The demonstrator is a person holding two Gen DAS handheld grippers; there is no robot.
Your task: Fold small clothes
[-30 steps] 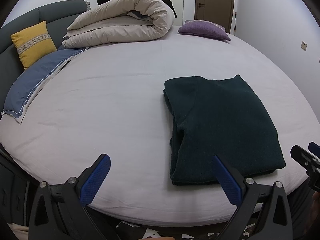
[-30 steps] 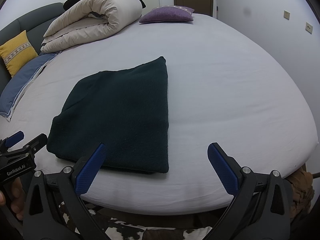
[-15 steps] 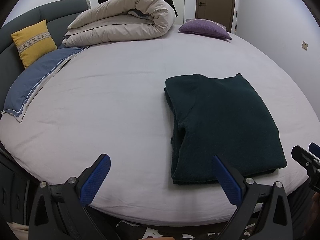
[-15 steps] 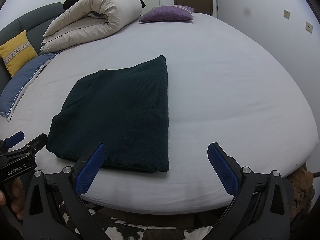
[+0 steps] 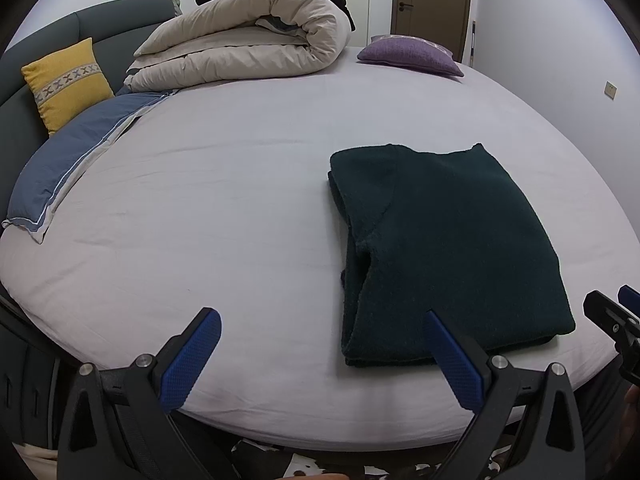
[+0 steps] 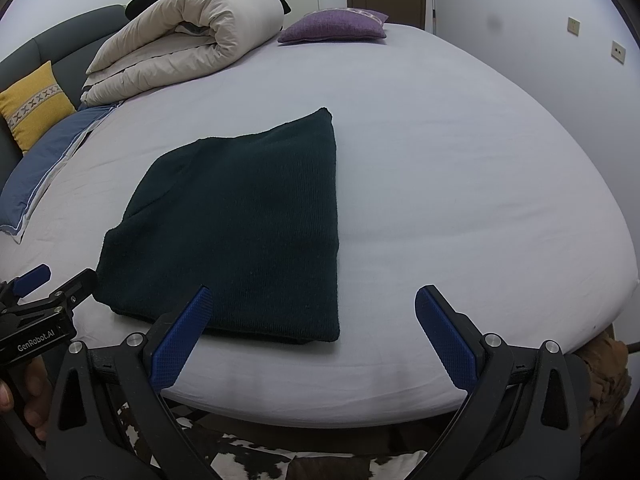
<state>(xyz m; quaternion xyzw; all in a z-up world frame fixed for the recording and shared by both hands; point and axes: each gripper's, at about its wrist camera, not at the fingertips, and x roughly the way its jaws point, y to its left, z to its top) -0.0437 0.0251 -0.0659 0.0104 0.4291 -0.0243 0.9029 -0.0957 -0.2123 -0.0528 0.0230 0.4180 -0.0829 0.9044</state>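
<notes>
A dark green knitted garment (image 5: 444, 240) lies folded into a flat rectangle on the white bed sheet (image 5: 208, 216), near the bed's front edge; it also shows in the right wrist view (image 6: 240, 228). My left gripper (image 5: 320, 356) is open and empty, held over the front edge just left of the garment. My right gripper (image 6: 312, 332) is open and empty, at the garment's near right corner. Each gripper shows at the side of the other's view: the right one (image 5: 612, 316) and the left one (image 6: 40, 300).
A rolled beige duvet (image 5: 248, 48) lies at the back of the bed, with a purple cushion (image 5: 412, 56) to its right. A yellow cushion (image 5: 66, 84) and a blue pillow (image 5: 68, 164) lie at the left by the grey headboard. A patterned rug (image 6: 256, 460) lies below the bed edge.
Both grippers have drawn back very slightly from the garment. The garment lies as before.
</notes>
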